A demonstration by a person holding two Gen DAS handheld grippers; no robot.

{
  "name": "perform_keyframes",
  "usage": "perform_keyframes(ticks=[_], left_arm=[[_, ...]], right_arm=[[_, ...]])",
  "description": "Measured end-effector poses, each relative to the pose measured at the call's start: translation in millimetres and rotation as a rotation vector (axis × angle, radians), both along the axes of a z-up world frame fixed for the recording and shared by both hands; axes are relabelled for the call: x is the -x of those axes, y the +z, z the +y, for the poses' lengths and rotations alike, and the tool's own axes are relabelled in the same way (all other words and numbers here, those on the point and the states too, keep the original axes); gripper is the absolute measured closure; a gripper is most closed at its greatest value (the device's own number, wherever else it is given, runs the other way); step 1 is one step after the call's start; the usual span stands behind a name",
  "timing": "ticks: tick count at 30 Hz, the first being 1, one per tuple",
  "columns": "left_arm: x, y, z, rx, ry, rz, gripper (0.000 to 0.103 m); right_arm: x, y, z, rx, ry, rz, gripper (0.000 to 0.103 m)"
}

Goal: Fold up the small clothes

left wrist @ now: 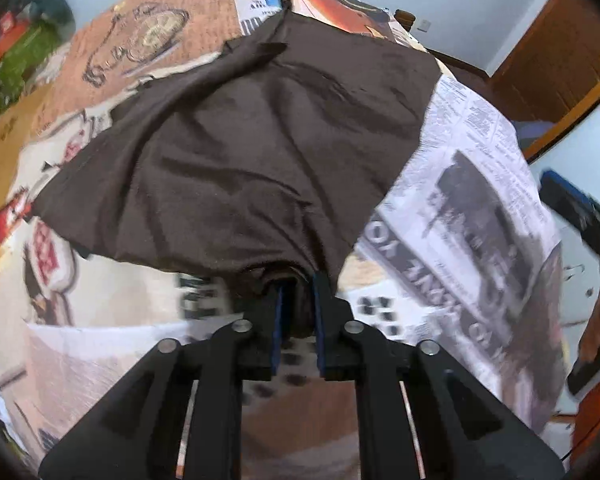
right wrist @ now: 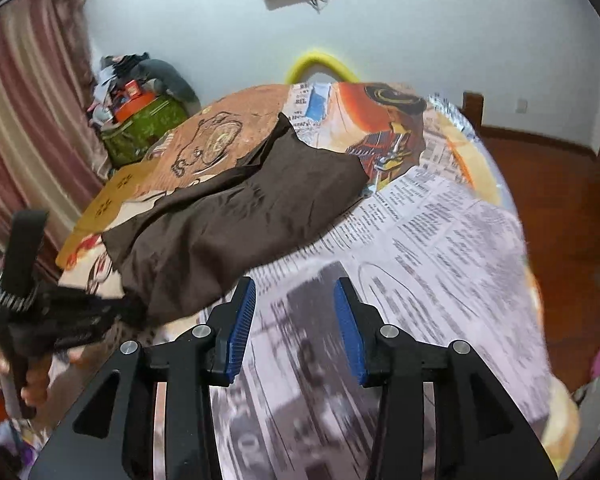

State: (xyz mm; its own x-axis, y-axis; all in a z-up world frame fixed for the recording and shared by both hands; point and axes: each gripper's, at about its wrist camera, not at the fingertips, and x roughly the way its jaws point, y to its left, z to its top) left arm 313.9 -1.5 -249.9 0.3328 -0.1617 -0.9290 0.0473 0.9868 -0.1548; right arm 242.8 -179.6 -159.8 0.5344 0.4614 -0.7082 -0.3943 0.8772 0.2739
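Brown garment (left wrist: 236,152) edge hidden between left fingers (left wrist: 278,312)

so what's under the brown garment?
The brown garment lies on the printed tablecloth, its near edge pinched in the left gripper. Anything beneath the cloth's middle is covered and can't be seen.

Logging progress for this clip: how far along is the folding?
Early. Done: the brown garment lies on the newspaper-covered table, but rumpled, with no neat fold visible. In hand: the left gripper is shut on its near edge; the right gripper is open and empty. Left: folding and flattening it.
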Motion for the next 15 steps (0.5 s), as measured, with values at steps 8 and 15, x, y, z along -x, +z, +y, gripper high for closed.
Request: perform_keyframes(ticks=[8,15], left_arm=[[18.6,25.2,6.8,0.001,-0.026,-0.031,0.052],[19.0,58.4,83.2,-0.117,0.076,-0.192,0.038]], right_arm=[[16.9,2.8,-8.9,0.029,0.003,-0.021,0.054],[11.6,-19.0,10.4,0.0,0.011,0.041,0.053]])
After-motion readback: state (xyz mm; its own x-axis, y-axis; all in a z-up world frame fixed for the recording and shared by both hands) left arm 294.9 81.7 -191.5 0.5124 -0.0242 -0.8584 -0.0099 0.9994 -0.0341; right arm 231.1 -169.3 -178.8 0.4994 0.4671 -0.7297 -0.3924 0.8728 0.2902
